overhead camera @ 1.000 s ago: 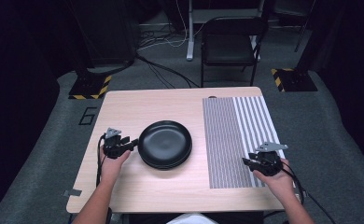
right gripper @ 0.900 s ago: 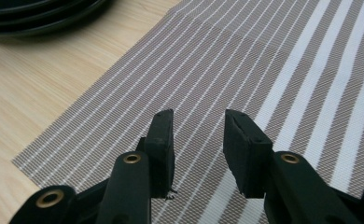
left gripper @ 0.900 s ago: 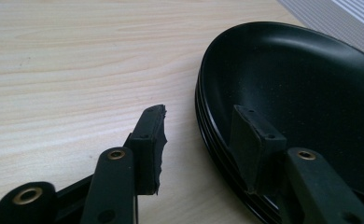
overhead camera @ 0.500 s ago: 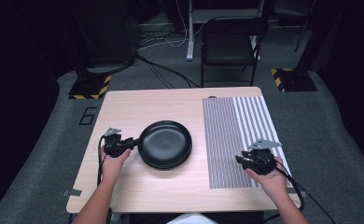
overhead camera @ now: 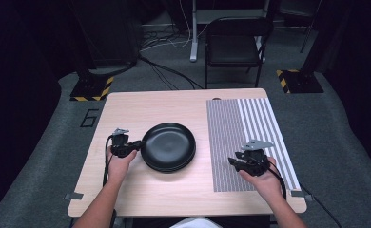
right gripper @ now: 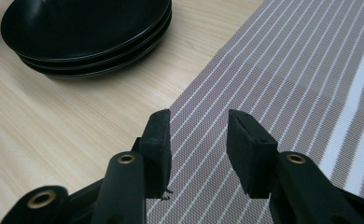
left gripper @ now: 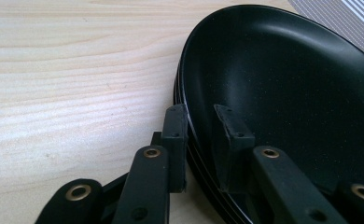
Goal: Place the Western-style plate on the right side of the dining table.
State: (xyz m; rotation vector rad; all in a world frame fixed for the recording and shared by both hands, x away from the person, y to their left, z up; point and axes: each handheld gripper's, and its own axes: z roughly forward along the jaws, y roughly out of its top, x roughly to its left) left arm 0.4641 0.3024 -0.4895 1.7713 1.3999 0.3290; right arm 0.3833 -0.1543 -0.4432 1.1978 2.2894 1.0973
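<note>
Clearly three matte black plates (overhead camera: 168, 146) stacked, rims aligned

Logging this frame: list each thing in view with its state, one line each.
Plates: three stacked, upright, empty, on the table.
Mat: flat on the table, bare.
Left gripper: jaws astride the top plate's rim, not yet shut.
Right gripper: open, empty, over the mat's edge.
Chair: empty, beyond the table.

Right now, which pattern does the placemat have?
The placemat has thin white stripes on grey, with broader white bands toward one side; the right gripper view shows it best.
</note>
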